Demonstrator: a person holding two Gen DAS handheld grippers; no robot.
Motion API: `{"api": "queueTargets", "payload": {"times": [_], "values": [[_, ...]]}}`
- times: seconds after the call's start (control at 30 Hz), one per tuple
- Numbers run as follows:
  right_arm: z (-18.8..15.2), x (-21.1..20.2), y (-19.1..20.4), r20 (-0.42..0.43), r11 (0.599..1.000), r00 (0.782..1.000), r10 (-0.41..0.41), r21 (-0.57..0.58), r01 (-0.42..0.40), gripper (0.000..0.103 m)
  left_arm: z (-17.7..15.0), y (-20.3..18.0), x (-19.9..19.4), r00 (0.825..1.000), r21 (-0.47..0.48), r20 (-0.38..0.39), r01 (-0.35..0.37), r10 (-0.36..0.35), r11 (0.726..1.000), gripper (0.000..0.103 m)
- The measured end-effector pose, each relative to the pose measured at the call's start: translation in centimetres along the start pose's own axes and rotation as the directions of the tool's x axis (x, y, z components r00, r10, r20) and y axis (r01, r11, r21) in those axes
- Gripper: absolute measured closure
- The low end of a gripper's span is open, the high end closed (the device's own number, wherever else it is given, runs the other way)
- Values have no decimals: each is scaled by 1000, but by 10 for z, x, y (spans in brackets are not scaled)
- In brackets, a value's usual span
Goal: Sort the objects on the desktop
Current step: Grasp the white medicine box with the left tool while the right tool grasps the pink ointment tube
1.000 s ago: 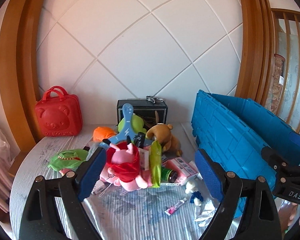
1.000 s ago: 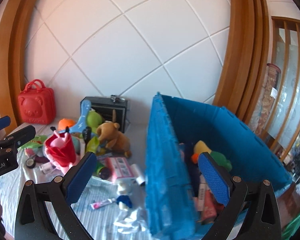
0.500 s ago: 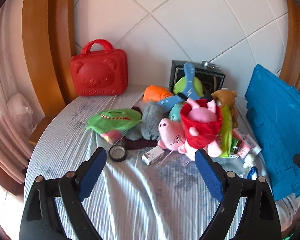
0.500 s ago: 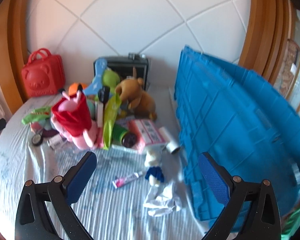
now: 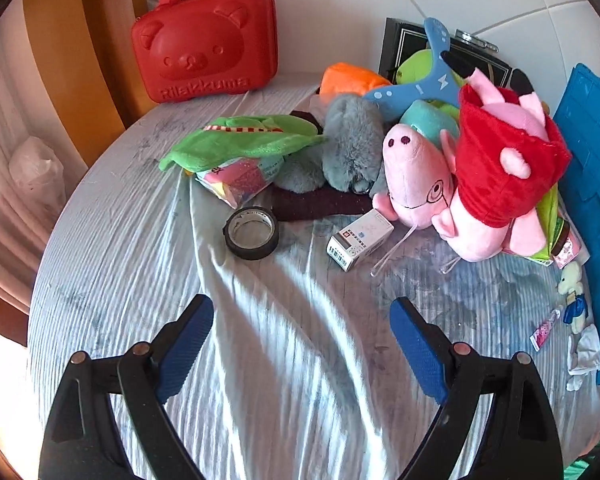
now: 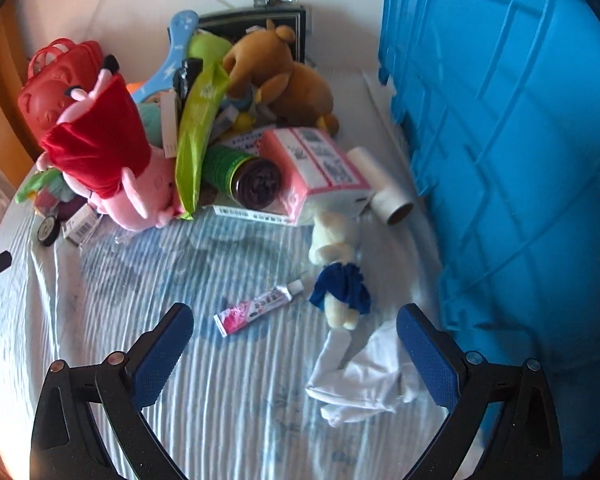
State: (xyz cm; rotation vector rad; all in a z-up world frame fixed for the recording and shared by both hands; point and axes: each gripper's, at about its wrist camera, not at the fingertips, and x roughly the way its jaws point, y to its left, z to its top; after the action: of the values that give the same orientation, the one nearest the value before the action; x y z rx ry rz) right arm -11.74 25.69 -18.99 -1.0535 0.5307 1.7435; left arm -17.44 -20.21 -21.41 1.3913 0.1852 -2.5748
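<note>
In the left wrist frame, bare striped cloth fills the lower centre; a black tape roll and white carton edge it above. In the right wrist frame, a blue plastic crate wall blocks the right side.

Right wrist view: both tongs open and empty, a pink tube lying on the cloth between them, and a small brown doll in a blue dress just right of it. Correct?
One error: the small doll in the blue dress is cream-white, not brown, as the right wrist view shows. The pink tube does lie left of it, ahead of the open, empty right tongs; the left tongs are open too.
</note>
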Motion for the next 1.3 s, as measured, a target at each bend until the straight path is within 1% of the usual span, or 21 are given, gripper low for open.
{"api": "queueTargets", "payload": {"times": [0.07,0.13,0.3,0.37,0.43,0.47,0.5,0.53,0.57,0.6,0.63,0.67,0.77,0.8,0.83,0.9,0.97,1.03,1.13,1.3], "values": [[2,13,-1,-17,999,1000,10,36,-9,0,7,-2,17,1000,23,-20,3,-3,1000,12],[3,24,-1,-33,998,999,2,67,0,0,15,-6,35,999,49,-35,8,-6,999,13],[0,57,2,-135,992,991,-12,119,29,0,35,-20,81,997,121,-67,40,-32,992,13],[-1,67,3,-168,990,986,-5,141,29,0,41,-26,96,996,149,-80,56,-45,987,16],[0,75,6,-187,988,982,-6,150,35,0,45,-32,109,994,173,-93,66,-50,983,17],[1,79,9,-198,988,980,-7,149,37,2,46,-35,114,994,183,-94,66,-49,981,20],[2,83,10,-206,988,978,-8,150,40,10,47,-37,118,994,190,-97,67,-49,979,23],[3,87,11,-214,987,977,-5,157,39,15,47,-40,122,993,195,-105,74,-54,978,27],[5,91,12,-223,986,975,-3,162,40,24,47,-41,126,991,194,-115,85,-64,977,33],[6,94,13,-230,985,973,-2,166,41,32,46,-42,129,989,188,-126,99,-76,977,37],[8,99,14,-239,985,971,2,169,40,35,45,-43,132,987,178,-137,108,-84,978,42],[9,103,15,-246,985,969,2,170,41,39,44,-41,130,987,157,-125,116,-97,981,47],[10,111,15,-258,983,966,9,177,38,42,38,-38,125,989,141,-112,110,-95,984,54],[10,112,15,-261,983,965,13,180,36,49,36,-37,123,990,132,-111,107,-92,986,56],[9,114,14,-267,983,964,18,182,32,53,33,-36,120,990,125,-110,102,-88,987,59],[8,114,15,-259,987,966,8,158,34,66,24,-32,114,991,106,-112,90,-78,990,66],[8,112,14,-246,988,969,21,153,18,73,14,-27,107,991,75,-113,81,-72,994,70],[6,111,13,-235,988,971,42,151,-6,74,7,-23,100,991,60,-112,78,-70,995,71],[4,109,15,-223,992,973,59,126,-31,74,-3,-24,92,992,84,-108,79,-70,993,71],[2,107,15,-216,993,974,60,108,-38,70,0,-20,90,989,58,-119,96,-89,994,71]]}}
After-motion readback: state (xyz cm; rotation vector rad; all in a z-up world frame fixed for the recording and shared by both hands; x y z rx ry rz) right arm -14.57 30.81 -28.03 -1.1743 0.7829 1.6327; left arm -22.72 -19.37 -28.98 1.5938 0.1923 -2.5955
